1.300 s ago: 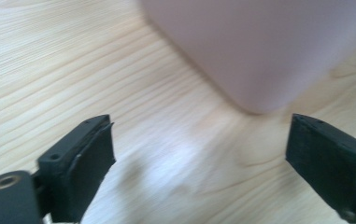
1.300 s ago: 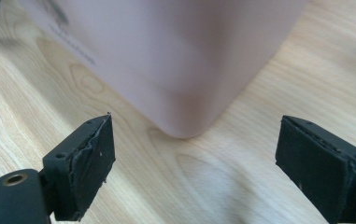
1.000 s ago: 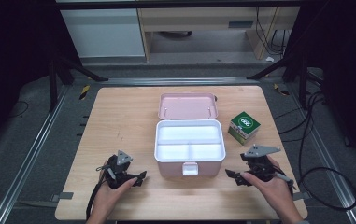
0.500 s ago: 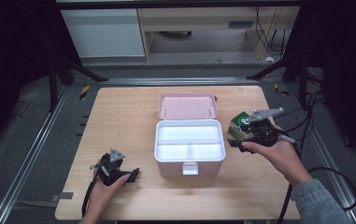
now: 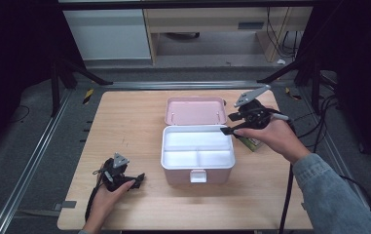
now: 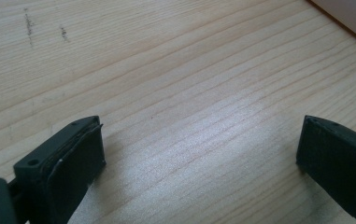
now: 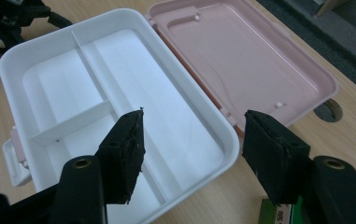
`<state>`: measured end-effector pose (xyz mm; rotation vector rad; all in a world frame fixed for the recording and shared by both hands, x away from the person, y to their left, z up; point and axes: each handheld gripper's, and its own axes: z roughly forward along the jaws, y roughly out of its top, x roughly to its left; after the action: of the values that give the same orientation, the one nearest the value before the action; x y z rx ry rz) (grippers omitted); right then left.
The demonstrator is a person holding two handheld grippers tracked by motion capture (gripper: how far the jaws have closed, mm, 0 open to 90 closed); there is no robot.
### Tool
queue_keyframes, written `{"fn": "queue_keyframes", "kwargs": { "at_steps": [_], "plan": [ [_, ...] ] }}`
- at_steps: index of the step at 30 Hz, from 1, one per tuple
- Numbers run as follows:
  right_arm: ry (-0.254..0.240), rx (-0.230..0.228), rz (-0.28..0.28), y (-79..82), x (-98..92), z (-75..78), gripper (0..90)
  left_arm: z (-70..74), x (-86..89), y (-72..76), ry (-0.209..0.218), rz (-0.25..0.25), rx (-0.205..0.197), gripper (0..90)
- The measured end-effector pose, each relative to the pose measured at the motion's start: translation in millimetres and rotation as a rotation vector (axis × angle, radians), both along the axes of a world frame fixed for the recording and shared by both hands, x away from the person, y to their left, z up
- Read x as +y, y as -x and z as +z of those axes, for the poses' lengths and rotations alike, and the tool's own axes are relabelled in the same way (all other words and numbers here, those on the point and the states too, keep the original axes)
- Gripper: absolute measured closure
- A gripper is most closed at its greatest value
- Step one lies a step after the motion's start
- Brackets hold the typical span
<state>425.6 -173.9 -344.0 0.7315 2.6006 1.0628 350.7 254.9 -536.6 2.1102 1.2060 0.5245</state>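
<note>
While the right hand-held gripper (image 5: 232, 124) sits right of centre in the high view, it half hides the green box (image 5: 249, 143); earlier it lay lower right, jaws since narrowing, empty. Left hand-held gripper (image 6: 199, 154) view: spread over bare bench (image 6: 175, 70). Right gripper view: white box (image 7: 222, 140), pink lid (image 7: 259, 60), green box cut off bottom right.

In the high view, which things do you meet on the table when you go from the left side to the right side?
Left gripper → white lunch box with its pink lid open behind it → right gripper → green packet, partly hidden under the right hand.
</note>
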Motion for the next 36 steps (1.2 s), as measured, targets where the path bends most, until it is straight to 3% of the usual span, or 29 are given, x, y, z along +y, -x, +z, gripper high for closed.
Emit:
{"fn": "queue_keyframes", "kwargs": {
  "at_steps": [6, 13, 21, 33, 36],
  "plan": [
    [0.067, -0.004, 0.078, -5.9, 30.1, 11.5, 45.5, -0.1, -0.1, -0.2, 0.001, -0.001, 0.0, 0.0],
    [0.088, -0.003, 0.124, -10.7, 52.7, 12.6, 48.9, -0.2, -0.1, -0.2, 0.001, -0.001, -0.001, 0.0],
    [0.137, 0.006, 0.16, -11.8, 75.5, 6.0, 52.0, -0.2, 0.2, 1.0, 0.002, 0.002, -0.001, 0.0],
    [0.219, 0.051, 0.297, -9.1, 108.0, -7.8, 60.7, -0.1, 0.4, 1.1, 0.0, 0.001, -0.001, 0.0],
    [0.277, 0.058, 0.326, -8.4, 115.8, -14.2, 62.4, -0.2, 0.2, 1.3, 0.002, 0.003, 0.0, 0.0]
  ]
}}
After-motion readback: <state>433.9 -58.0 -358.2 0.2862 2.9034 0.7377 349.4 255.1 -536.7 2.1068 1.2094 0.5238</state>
